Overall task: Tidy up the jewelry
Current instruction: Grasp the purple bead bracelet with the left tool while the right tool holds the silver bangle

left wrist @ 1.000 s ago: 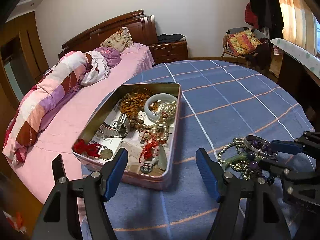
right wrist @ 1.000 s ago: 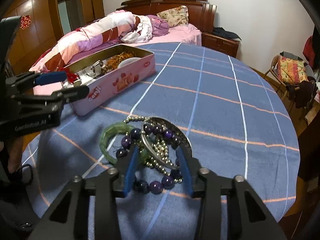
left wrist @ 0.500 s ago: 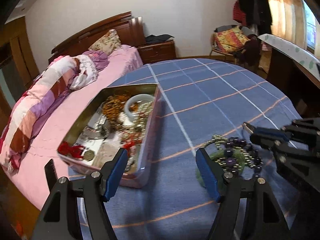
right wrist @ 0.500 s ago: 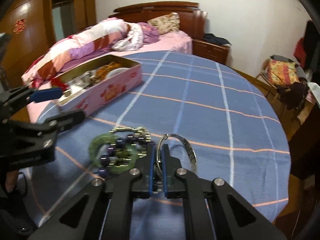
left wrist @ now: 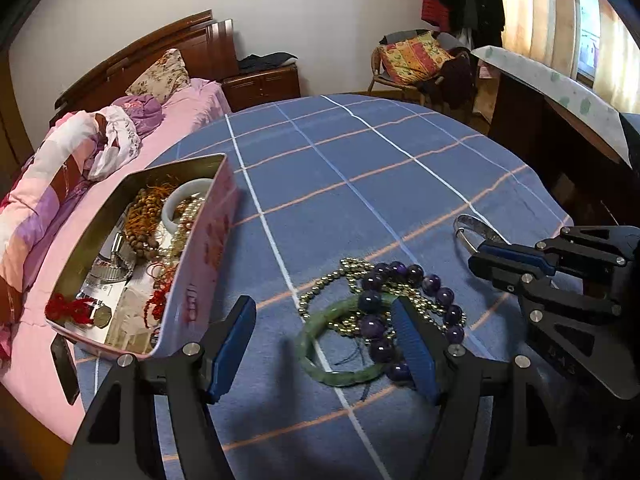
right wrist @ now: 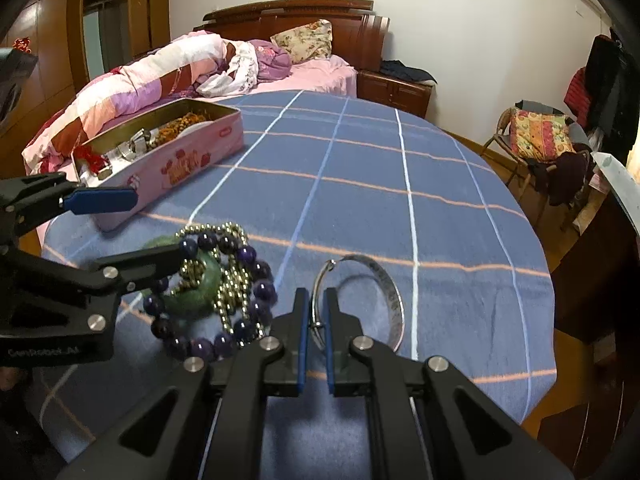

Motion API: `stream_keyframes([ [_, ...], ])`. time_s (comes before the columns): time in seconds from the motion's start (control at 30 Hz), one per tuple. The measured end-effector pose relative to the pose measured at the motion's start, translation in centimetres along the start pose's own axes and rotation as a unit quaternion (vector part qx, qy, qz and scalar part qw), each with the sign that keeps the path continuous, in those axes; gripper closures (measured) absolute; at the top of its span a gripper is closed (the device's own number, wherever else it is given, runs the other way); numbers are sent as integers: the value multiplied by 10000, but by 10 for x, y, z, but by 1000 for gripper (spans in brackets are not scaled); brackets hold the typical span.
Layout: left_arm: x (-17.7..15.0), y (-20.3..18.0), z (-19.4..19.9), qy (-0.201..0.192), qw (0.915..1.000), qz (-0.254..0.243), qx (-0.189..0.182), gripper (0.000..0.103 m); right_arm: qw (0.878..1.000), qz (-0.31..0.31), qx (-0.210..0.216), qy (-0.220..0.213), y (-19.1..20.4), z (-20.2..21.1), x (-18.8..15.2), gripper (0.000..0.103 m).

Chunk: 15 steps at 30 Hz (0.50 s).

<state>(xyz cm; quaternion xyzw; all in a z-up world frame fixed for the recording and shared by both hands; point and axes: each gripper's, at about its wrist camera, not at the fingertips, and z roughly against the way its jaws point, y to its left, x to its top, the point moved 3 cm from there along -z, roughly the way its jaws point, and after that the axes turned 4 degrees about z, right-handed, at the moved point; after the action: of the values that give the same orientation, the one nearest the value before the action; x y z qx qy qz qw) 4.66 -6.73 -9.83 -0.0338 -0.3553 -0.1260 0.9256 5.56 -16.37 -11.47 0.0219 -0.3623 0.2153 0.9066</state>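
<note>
Right gripper (right wrist: 316, 312): we now have it clamped on the near edge of the silver bangle (right wrist: 386, 284); a second ago its jaws stood wide over the whole heap.
Silver bangle: drawn clear of the tangle, it now sits to the right of the heap over the blue checked surface (right wrist: 400, 184); whether its far edge touches the cloth we cannot tell.
Left gripper (left wrist: 324, 336): jaws wide apart and holding nothing; we have swung it away from the tin and it now stands low over the heap.
Purple bead bracelet (left wrist: 404, 304): on the surface, wound together with the other pieces.
Green jade bangle (left wrist: 340, 344): flat on the surface, under the beads, between our left gripper's blue pads.
Gold bead chain (left wrist: 340, 280): looped through both of the above.
Pink tin (left wrist: 204, 252): open, near the bed-side edge of the surface, already filled with assorted jewelry.
Meaning for the task: one piece is separated; we judge the tin its likely destination, while the left side is placed to pin or take the remainder.
</note>
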Motion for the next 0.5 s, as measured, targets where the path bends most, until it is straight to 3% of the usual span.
stream_keyframes([
  [0.1, -2, -8, -3, 61, 9998, -157, -59, 47, 10000, -20, 7, 23, -1, -2, -2, 94],
  [0.17, -5, -12, -10, 229, 9993, -213, -193, 67, 10000, -20, 2, 24, -1, -2, -2, 94],
  [0.2, -5, -14, -13, 258, 9992, -228, -205, 70, 10000, -7, 4, 21, 0, -3, -2, 94],
  [0.23, -6, -15, -15, 305, 9989, -242, -260, 82, 10000, -1, 13, 8, 1, -3, -2, 94],
  [0.27, -6, -17, -16, 342, 9985, -251, -357, 86, 10000, -2, 15, -5, 0, -2, -3, 94],
  [0.5, 8, -18, 9, -148, 9980, -221, -580, 89, 9997, -100, -74, -204, -6, 8, 2, 94],
])
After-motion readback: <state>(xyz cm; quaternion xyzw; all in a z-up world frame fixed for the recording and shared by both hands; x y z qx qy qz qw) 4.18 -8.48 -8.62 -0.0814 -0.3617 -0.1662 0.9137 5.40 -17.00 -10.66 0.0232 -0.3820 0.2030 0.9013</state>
